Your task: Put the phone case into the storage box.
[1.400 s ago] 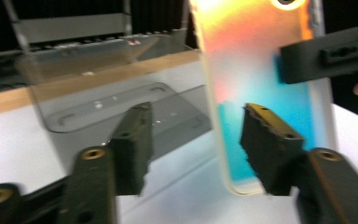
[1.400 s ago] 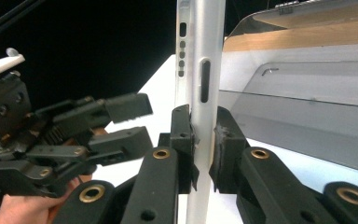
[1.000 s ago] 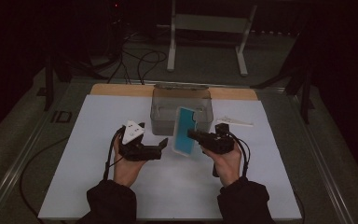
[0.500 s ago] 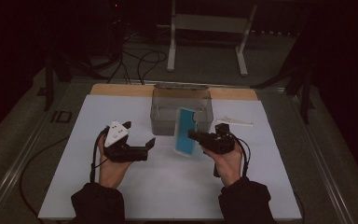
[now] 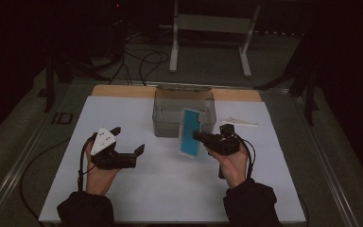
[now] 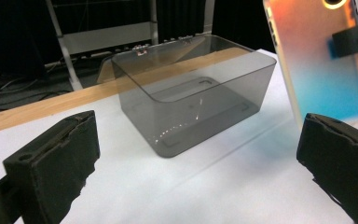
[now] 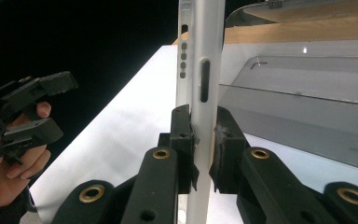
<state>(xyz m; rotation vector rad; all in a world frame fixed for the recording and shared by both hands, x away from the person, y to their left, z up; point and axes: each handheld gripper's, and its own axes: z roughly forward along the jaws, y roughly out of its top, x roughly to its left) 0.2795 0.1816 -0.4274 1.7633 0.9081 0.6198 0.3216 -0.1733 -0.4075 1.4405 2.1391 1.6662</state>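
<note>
A phone case with a blue face and frosted rim stands upright, held off the white table. My right gripper is shut on its right edge; the right gripper view shows the case's thin edge clamped between both jaws. The left gripper view shows the case's back, orange fading to blue. A clear smoky plastic bin sits just behind the case, open side up and empty. My left gripper is open over the left of the table, apart from the case, its jaws spread wide.
A flat white piece lies on the table right of the bin. A wooden strip runs along the far table edge. Behind it stand a metal stand and cables on the floor.
My left gripper has drawn back to the left, away from the case, and stands open. My right gripper keeps the case, now a little lower and nearer.
</note>
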